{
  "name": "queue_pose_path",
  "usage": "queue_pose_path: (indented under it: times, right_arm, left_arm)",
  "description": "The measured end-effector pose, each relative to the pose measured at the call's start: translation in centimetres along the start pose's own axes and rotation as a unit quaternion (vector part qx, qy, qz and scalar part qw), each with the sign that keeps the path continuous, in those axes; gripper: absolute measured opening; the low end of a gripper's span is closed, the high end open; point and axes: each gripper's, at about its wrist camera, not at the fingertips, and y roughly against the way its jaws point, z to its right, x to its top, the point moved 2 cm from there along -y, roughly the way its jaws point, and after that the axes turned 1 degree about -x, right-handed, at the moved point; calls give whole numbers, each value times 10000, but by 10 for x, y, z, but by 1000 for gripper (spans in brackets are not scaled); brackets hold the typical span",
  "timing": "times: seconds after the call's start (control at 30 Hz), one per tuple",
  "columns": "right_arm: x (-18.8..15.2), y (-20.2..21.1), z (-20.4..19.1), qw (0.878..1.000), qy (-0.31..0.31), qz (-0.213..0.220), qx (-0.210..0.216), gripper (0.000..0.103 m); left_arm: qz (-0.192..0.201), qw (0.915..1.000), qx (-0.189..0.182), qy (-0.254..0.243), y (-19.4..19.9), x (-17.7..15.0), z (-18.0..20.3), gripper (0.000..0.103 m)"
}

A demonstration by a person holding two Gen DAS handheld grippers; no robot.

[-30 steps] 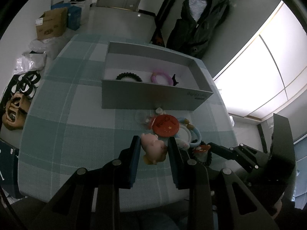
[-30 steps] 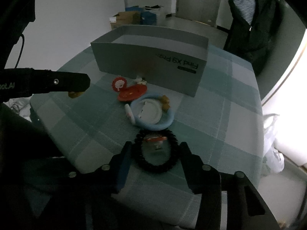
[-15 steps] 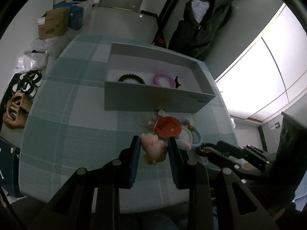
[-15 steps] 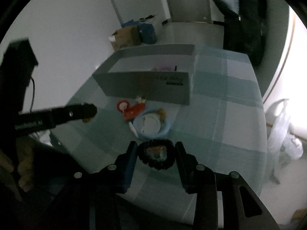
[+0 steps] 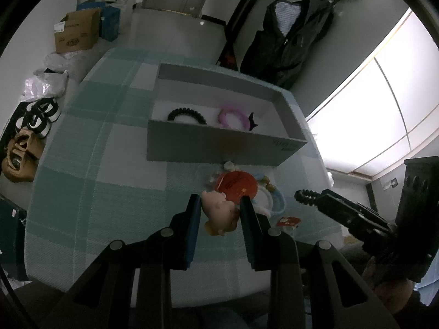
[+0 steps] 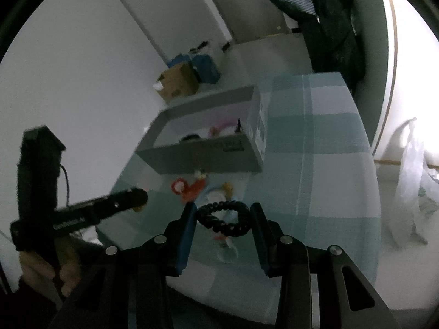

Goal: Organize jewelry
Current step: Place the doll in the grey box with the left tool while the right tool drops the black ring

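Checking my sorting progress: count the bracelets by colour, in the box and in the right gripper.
Black: 2, the black bracelet in the box and the held bracelet in the right gripper
Pink: 1, the pink bracelet in the box
Total: 3

An open box (image 5: 219, 148) sat on the far half of the table (image 5: 82, 192), with two bracelets (image 5: 186, 115) lying side by side inside it. Just near of the box lay a cluster of small trinkets (image 5: 237, 185). Cardboard boxes (image 5: 76, 34) stood on the floor beyond the table's far left corner.
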Motion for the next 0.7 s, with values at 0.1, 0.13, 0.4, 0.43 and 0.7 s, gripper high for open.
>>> queue_pose_path:
  times: [0.1, 0.13, 0.4, 0.43, 0.7]
  right_arm:
    - [8, 7, 0, 9996, -135, 205, 163, 38]
    - [10, 9, 0, 9993, -177, 268, 215, 38]
    - [43, 23, -11, 9934, -337, 866, 677, 38]
    - [46, 23, -13, 9927, -330, 905, 731, 38]
    - [79, 1, -25, 9907, -346, 890, 971, 38]
  left_arm:
    - [165, 9998, -74, -65, 5, 2, 2, 23]
    - [242, 9996, -135, -85, 7, 4, 2, 23]
    - [645, 9969, -434, -122, 21, 27, 5, 23]
    - [686, 9965, -443, -153, 22, 31, 6, 23]
    - [818, 9955, -176, -441, 8, 62, 7, 23]
